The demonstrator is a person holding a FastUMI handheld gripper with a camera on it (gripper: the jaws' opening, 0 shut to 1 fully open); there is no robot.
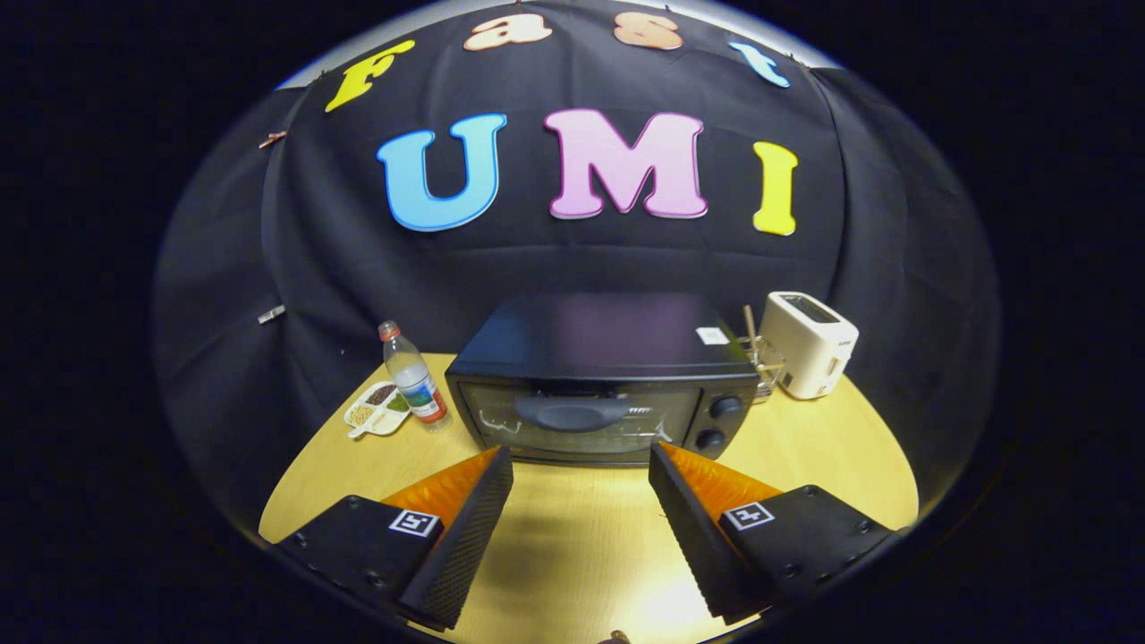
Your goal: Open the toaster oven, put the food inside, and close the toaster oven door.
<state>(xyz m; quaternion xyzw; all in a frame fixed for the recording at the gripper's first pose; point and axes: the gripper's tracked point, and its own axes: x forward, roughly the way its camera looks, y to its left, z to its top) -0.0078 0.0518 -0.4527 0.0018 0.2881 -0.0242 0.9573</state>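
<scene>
Hand-held gripper [581,461] spread, empty, facing shut toaster oven [601,380]. Risk: fingers slipping off door handle [572,413], oven sliding on surface [581,546].

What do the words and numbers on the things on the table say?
Nothing on the table can be read.
Label on the bottle: too small and blurred.
White sticker on top of the toaster oven: too small.
Small mark on the white toaster: blurred.
Square tags on the gripper: patterns, not words. Its fingers are open, holding nothing, with the toaster oven just ahead.
</scene>
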